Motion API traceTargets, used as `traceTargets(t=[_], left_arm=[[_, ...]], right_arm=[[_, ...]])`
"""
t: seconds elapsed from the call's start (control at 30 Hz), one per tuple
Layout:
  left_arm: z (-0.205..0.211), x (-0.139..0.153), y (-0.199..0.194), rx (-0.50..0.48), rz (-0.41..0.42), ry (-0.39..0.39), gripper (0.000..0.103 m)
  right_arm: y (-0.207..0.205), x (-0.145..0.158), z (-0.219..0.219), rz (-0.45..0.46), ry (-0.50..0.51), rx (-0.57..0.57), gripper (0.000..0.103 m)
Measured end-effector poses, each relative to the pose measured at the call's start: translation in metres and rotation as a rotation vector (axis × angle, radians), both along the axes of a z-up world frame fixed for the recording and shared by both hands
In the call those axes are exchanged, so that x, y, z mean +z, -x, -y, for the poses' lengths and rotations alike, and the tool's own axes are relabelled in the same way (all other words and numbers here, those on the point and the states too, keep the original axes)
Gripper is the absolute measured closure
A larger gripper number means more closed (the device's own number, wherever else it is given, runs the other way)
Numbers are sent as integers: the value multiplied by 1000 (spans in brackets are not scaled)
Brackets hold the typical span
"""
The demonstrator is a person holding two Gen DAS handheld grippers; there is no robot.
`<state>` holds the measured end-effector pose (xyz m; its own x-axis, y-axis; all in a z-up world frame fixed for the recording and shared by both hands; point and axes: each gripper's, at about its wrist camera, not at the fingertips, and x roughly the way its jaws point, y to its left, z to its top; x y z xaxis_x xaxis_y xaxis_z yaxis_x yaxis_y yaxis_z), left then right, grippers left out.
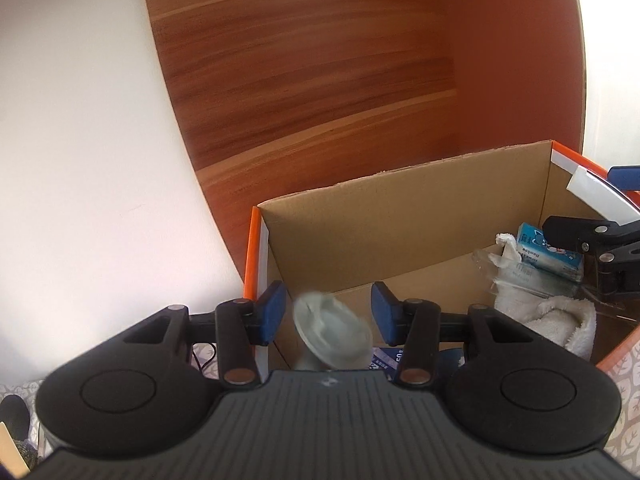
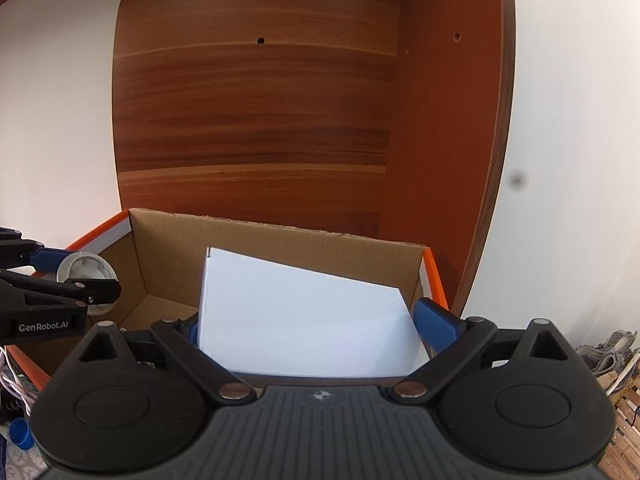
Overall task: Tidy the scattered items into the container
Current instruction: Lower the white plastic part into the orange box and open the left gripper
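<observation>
An open cardboard box (image 1: 400,216) with orange edges stands against a wooden panel. My left gripper (image 1: 328,316) is open over its left end. A grey round-based item (image 1: 332,332) is blurred between the blue pads, touching neither. It also shows in the right wrist view (image 2: 86,270). My right gripper (image 2: 316,328) is shut on a white flat box (image 2: 304,316), held over the cardboard box (image 2: 280,240). Inside lie a white towel (image 1: 560,320), a blue tissue pack (image 1: 548,252) and clear plastic wrap (image 1: 496,264).
A wooden panel (image 1: 320,80) and white wall (image 1: 80,120) rise behind the box. A patterned cloth (image 1: 624,364) covers the surface. A blue cap (image 2: 20,434) and wires (image 2: 12,384) lie at the left. A rug (image 2: 612,352) is at the right.
</observation>
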<state>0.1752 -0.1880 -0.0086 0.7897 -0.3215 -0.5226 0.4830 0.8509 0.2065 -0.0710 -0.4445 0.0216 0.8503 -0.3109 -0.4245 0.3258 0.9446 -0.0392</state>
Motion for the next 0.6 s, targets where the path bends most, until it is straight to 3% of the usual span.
traceTargets(t=[0.17,0.47,0.6], left_arm=[[6,1,1,-19,0,-4,31],[3,3,1,-36,-15,12,27],[-7,10,7,-50,-17,64,23]], right_arm=[[-14,-3,0,-24,-3,6,2],[-15,-4,-6,-19,7,16,0],[-8,0,-17,7,13,32,0]])
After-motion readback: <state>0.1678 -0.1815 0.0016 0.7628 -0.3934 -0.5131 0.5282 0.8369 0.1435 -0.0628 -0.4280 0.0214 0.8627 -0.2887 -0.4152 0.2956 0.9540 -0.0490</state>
